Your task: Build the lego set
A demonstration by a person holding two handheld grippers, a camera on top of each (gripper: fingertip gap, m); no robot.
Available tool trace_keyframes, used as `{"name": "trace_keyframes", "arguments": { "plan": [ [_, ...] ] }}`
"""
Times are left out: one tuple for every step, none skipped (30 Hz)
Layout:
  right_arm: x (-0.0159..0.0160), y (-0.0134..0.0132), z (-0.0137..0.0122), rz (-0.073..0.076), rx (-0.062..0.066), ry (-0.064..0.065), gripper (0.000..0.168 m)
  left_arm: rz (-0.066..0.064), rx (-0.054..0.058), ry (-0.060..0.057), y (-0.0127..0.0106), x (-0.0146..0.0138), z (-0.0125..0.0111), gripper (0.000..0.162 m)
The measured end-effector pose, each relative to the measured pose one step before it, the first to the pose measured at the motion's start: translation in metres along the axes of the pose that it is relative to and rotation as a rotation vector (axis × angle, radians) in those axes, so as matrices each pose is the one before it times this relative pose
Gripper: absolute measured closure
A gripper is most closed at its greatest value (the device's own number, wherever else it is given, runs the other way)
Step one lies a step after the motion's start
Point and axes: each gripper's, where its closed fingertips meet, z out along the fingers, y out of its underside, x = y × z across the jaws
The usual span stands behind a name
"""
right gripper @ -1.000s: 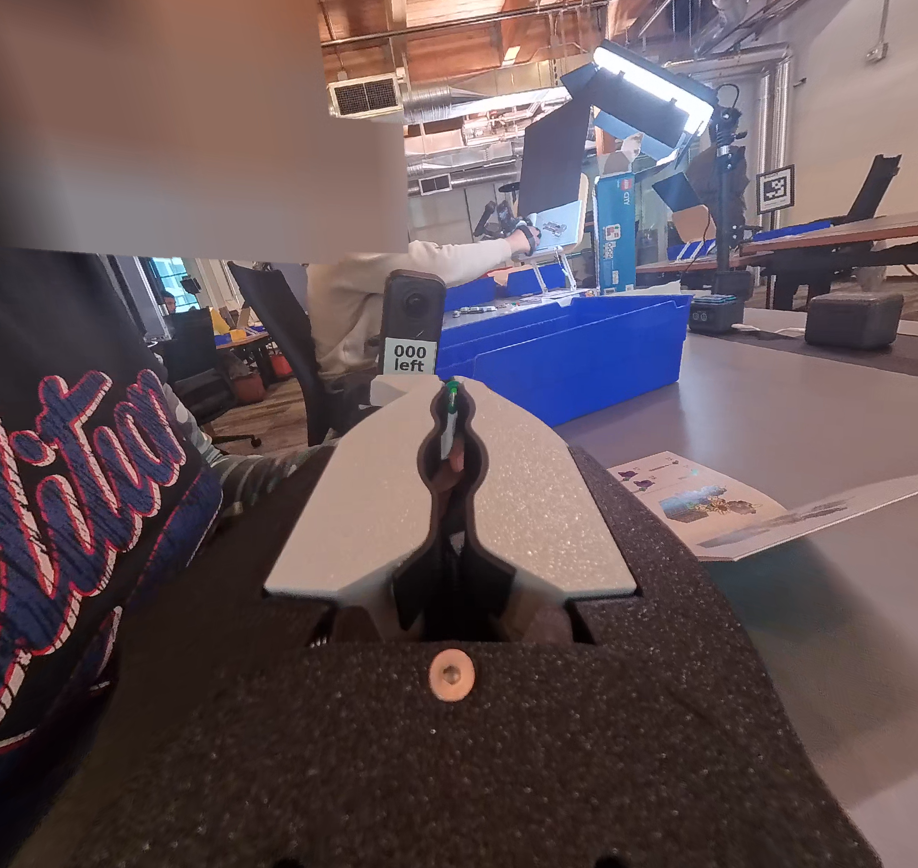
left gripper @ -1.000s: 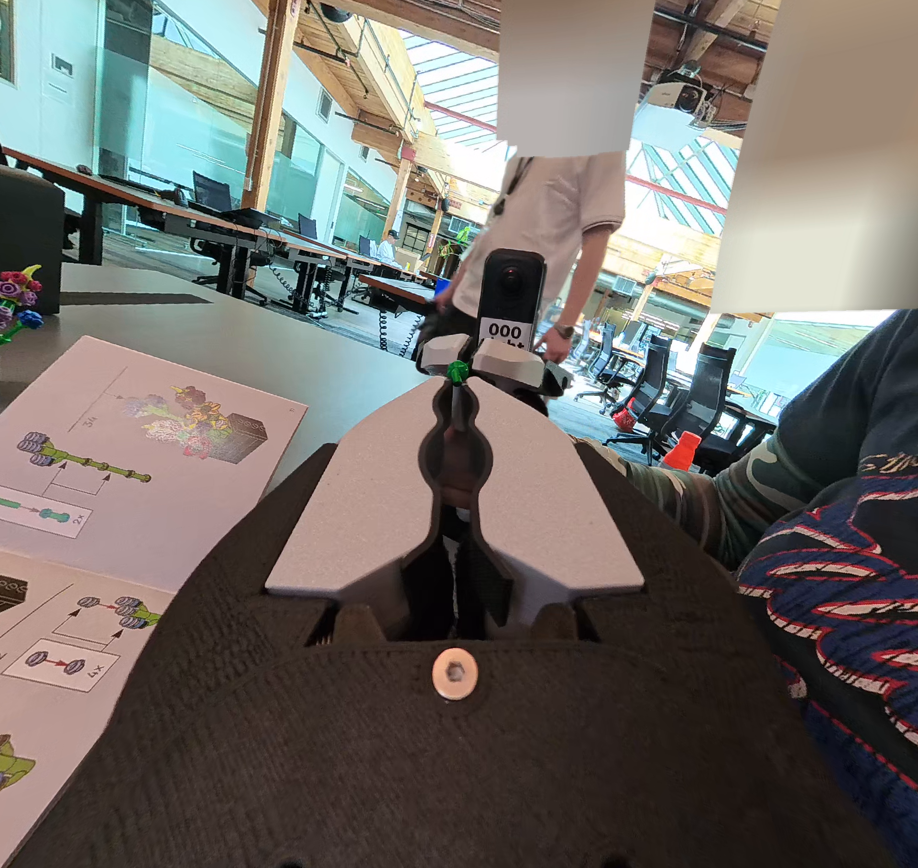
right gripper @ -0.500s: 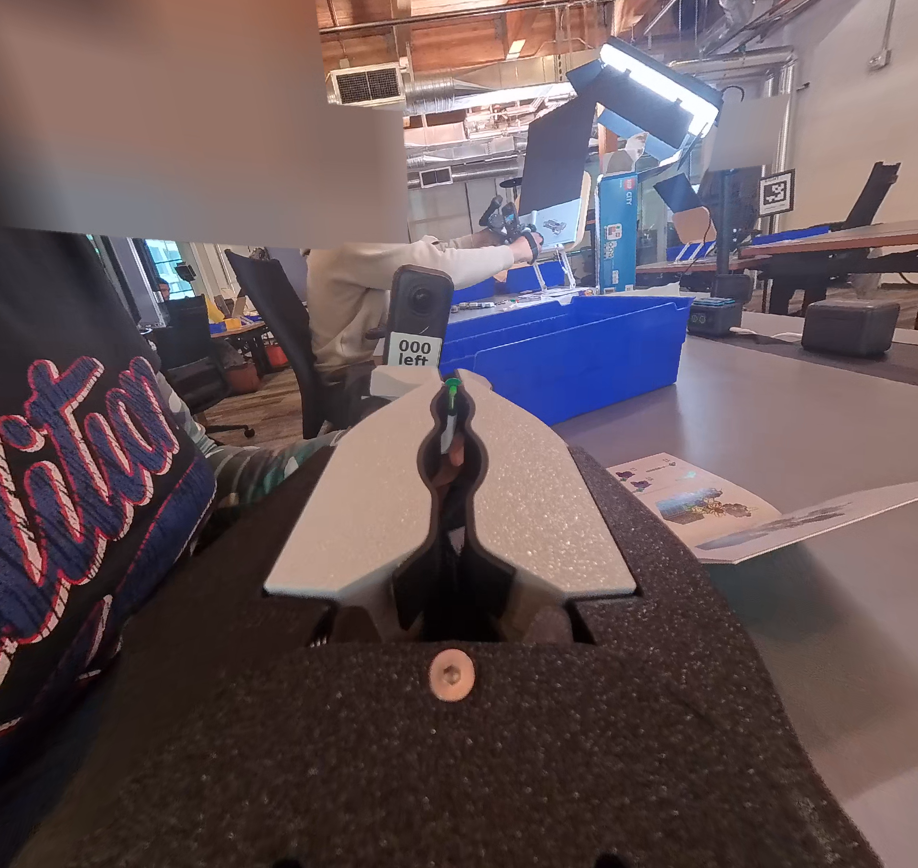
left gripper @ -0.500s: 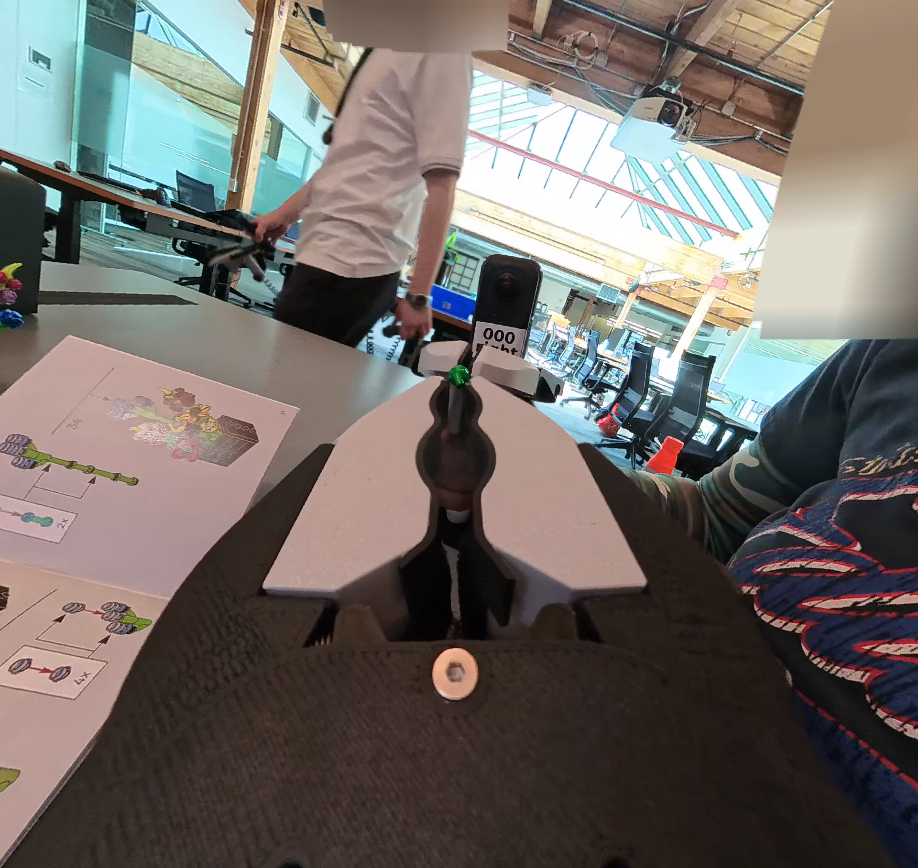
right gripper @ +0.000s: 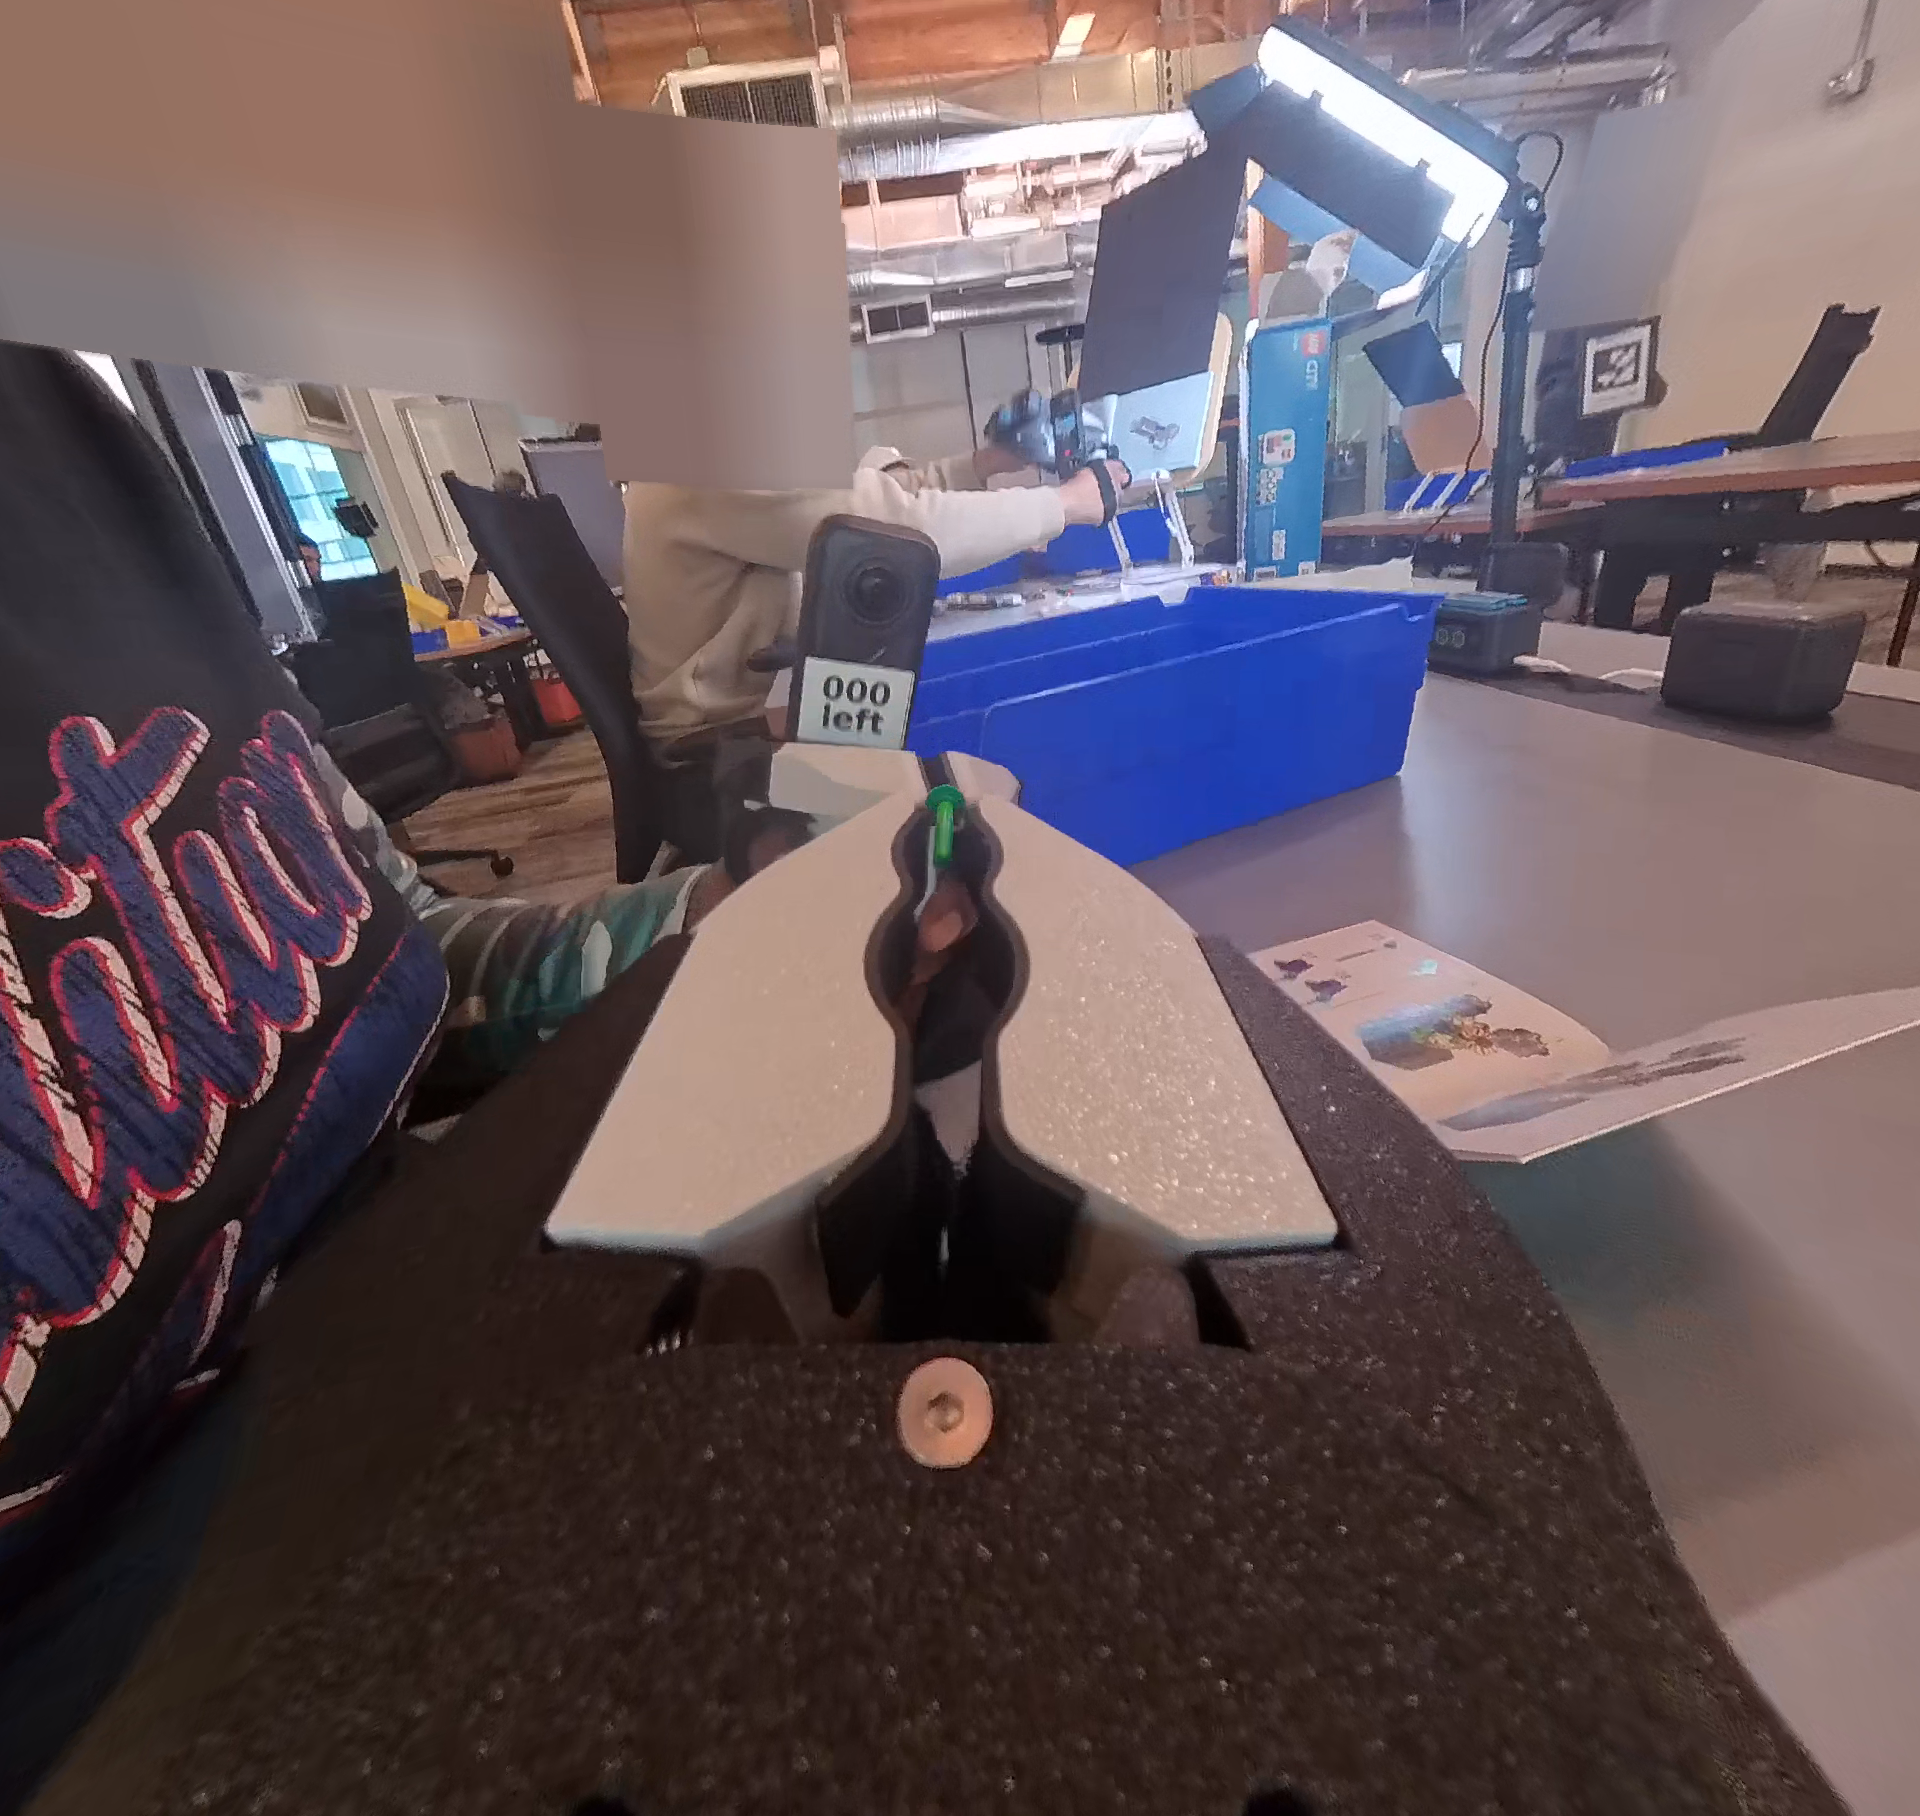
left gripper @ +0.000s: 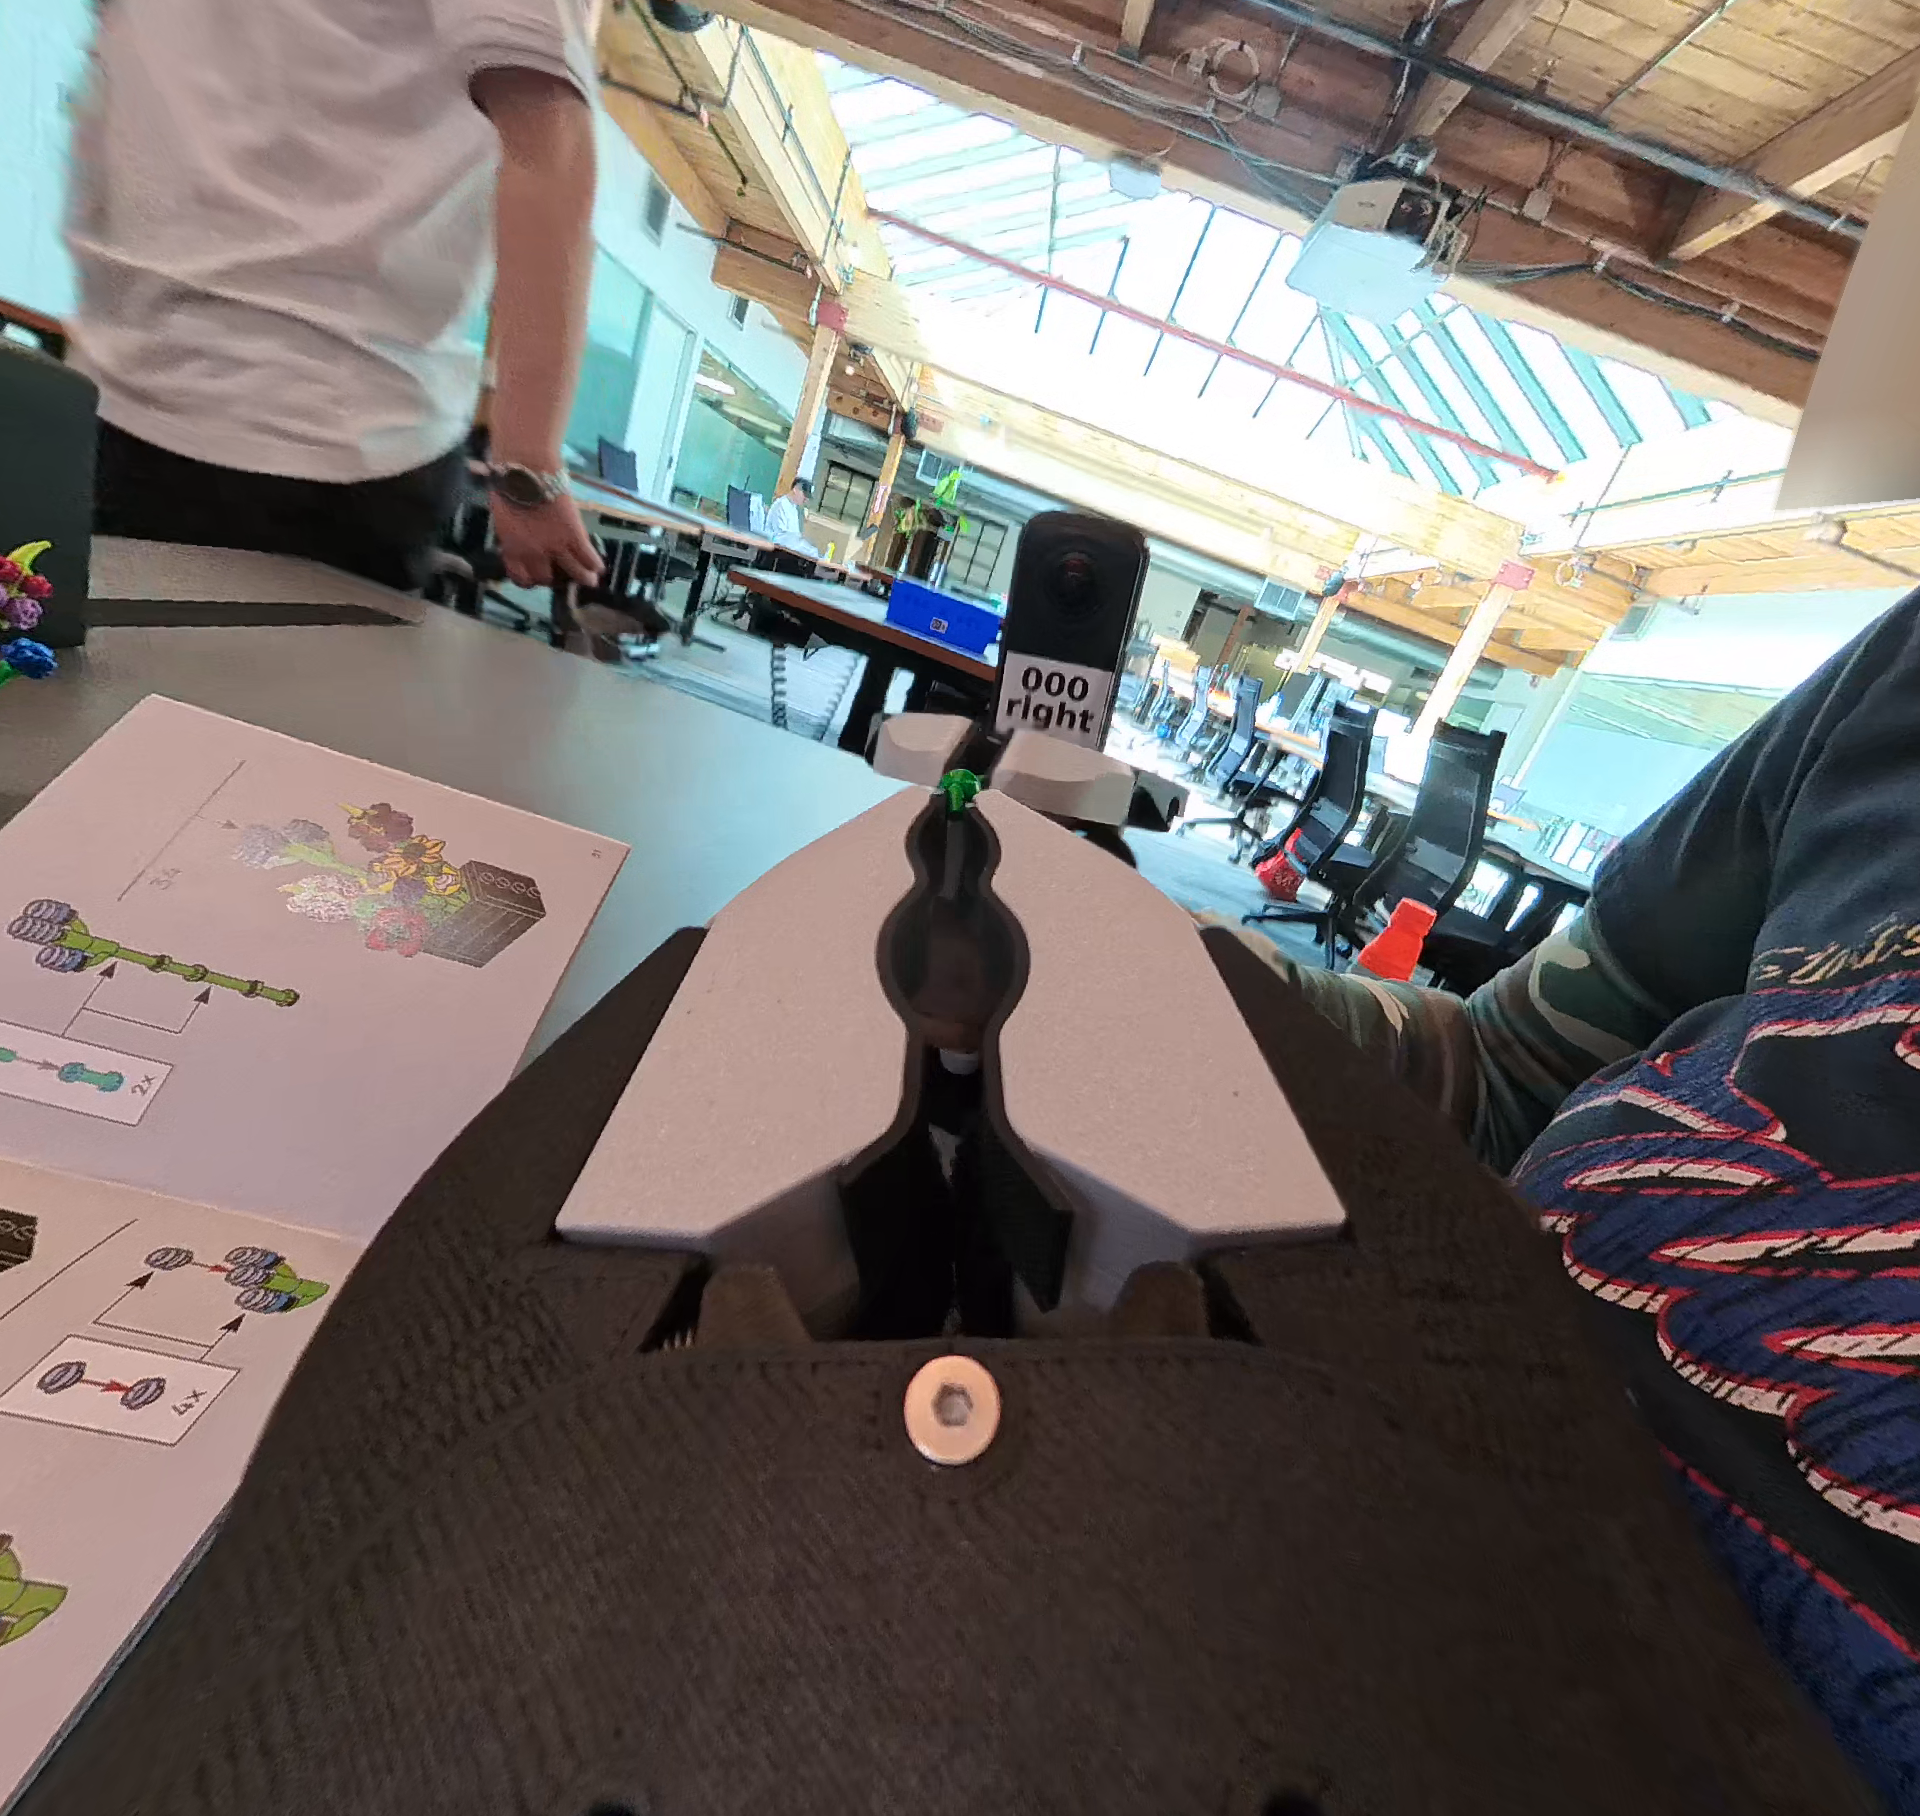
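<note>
My left gripper [left gripper: 955, 814] and my right gripper [right gripper: 941, 808] are held up above the table, tip to tip and facing each other. Both are shut. A small bright green lego piece [left gripper: 960, 785] sits at the left gripper's tips, right against the right gripper's grey fingers [left gripper: 1060, 777]. In the right wrist view a thin green lego stem [right gripper: 942, 828] is pinched between the right gripper's jaws and points at the left gripper's fingers [right gripper: 831, 779]. Whether the two pieces are joined is hidden.
An open instruction booklet [left gripper: 312, 945] lies on the grey table [left gripper: 665, 758]; it also shows in the right wrist view [right gripper: 1455, 1049]. A small lego flower build [left gripper: 23, 613] stands far left. A blue bin [right gripper: 1195, 696] and a black case [right gripper: 1756, 660] sit farther along the table. A person in a white shirt [left gripper: 291, 208] stands beside the table. Less than 4 cm separates the two grippers' tips.
The person in the white shirt has walked to the left and closer. Both grippers stay shut and tip to tip, shifting only slightly.
</note>
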Motion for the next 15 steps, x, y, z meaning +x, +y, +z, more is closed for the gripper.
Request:
{"name": "trace_keyframes", "arguments": {
  "plan": [
    [-0.00082,0.00172,-0.00001,0.0025,-0.0271,-0.0039,0.16,0.0063,-0.0285,-0.0045,0.00189,0.00026,0.00004,0.16],
    [-0.00128,0.00241,0.00001,0.0055,-0.037,-0.0081,0.157,0.013,-0.0396,-0.0049,0.00192,0.00062,-0.00039,0.159],
    [-0.00119,0.00389,-0.00008,0.0081,-0.0521,-0.0094,0.154,0.0293,-0.05,-0.0165,0.0022,-0.00064,-0.0012,0.16],
    [-0.00054,0.00545,0.00008,0.0054,-0.0667,-0.0056,0.148,0.0467,-0.0601,-0.031,0.00291,-0.00244,-0.002,0.16],
    [0.00011,0.00608,0.00017,-0.0023,-0.0734,0.0011,0.141,0.0554,-0.0627,-0.0333,0.0032,-0.00291,-0.0023,0.159],
    [0.00015,0.00576,0.00049,-0.016,-0.0732,0.0059,0.138,0.057,-0.0633,-0.0355,0.00423,-0.00352,-0.00243,0.159],
    [0.0,0.00478,0.00089,-0.0339,-0.068,0.0103,0.138,0.0499,-0.0614,-0.0304,0.00489,-0.00318,-0.0021,0.159],
    [0.00087,0.00375,0.00183,-0.0471,-0.0622,0.0215,0.14,0.0372,-0.0469,-0.0156,0.00425,-0.0012,-0.00127,0.159],
    [0.00175,0.00347,0.0024,-0.0533,-0.0615,0.0288,0.142,0.022,-0.0258,0.001,0.0022,0.00108,-0.00056,0.159],
    [0.00087,0.00408,0.00336,-0.0547,-0.0649,0.0215,0.142,0.0095,-0.0107,0.0077,0.00095,0.00176,0.00008,0.159],
    [-0.00029,0.00463,0.00393,-0.0515,-0.0671,0.0108,0.142,0.005,-0.006,0.011,0.00066,0.00203,0.00072,0.159],
    [-0.00012,0.00409,0.00398,-0.045,-0.061,0.008,0.143,0.0056,-0.0081,0.0081,0.00137,0.00142,0.0008,0.159],
    [-0.00016,0.00296,0.00351,-0.0353,-0.0473,0.0048,0.147,0.0081,-0.0116,0.0002,0.00186,0.00037,0.00082,0.159],
    [-0.00101,0.00226,0.00279,-0.0253,-0.0369,-0.0058,0.152,0.012,-0.0129,-0.0027,0.00193,-0.00003,0.00054,0.159],
    [-0.00116,0.00135,0.00192,-0.0134,-0.0254,-0.0126,0.156,0.0142,-0.0145,-0.0019,0.00195,0.00016,0.00021,0.159]
  ]
}}
